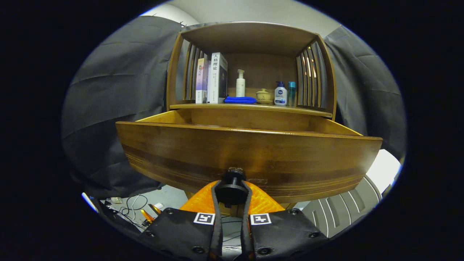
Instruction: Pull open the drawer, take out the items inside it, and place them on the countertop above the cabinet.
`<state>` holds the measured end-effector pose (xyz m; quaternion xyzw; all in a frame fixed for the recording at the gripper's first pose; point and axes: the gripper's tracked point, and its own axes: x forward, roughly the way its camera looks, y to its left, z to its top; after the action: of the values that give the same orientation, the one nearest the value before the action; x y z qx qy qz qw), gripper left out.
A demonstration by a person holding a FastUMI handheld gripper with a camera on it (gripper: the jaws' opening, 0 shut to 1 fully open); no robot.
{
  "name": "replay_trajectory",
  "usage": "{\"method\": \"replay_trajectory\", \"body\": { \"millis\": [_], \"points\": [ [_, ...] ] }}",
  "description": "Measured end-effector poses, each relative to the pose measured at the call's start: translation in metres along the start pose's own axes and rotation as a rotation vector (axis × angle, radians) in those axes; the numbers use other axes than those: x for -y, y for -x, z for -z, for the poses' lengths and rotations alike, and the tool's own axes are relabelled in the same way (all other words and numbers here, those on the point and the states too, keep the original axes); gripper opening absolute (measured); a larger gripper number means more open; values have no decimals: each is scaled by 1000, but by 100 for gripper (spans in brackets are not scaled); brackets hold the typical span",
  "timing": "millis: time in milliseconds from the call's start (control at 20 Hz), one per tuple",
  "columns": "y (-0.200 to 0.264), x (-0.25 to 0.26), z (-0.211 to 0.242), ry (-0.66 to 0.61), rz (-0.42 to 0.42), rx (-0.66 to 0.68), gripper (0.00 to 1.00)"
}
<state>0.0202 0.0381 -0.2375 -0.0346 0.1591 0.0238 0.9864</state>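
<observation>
Wooden and brown, the drawer [250,152] stands pulled out from the cabinet [328,72], and its wide front panel lies just ahead of the gripper [232,194]. The two orange fingers [197,203] are closed narrow around the black round knob [232,188] in the lower middle of the drawer front; both fingers press on the knob from the sides. From this low angle the inside of the drawer is hidden behind the front panel, so I cannot tell what lies in it.

Above the drawer is the countertop [250,107], an open wooden shelf with slatted side walls. On it, from one side to the other, stand two upright books [212,78], touching each other. Beside them lies a folded blue cloth [240,99], and behind the cloth stands a white pump bottle [240,84]. Next comes a small beige lidded cup [263,95], then a white lotion bottle with a blue cap [280,94], and just beside it a slim teal bottle [291,93].

Below the drawer, on the pale floor, some black cables [132,208] lie near the finger on the books' side.
</observation>
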Motion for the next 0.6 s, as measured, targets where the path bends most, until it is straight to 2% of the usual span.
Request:
{"method": "replay_trajectory", "body": {
  "millis": [150,200,300,500,600],
  "points": [
    [2,-3,1,-10,-24,-34,24],
    [3,-3,2,-24,-34,-57,31],
    [20,-2,-23,-49,-62,-8,54],
    [47,12,-76,9,-90,79,99],
    [52,20,-104,20,-90,109,97]
  ]
}}
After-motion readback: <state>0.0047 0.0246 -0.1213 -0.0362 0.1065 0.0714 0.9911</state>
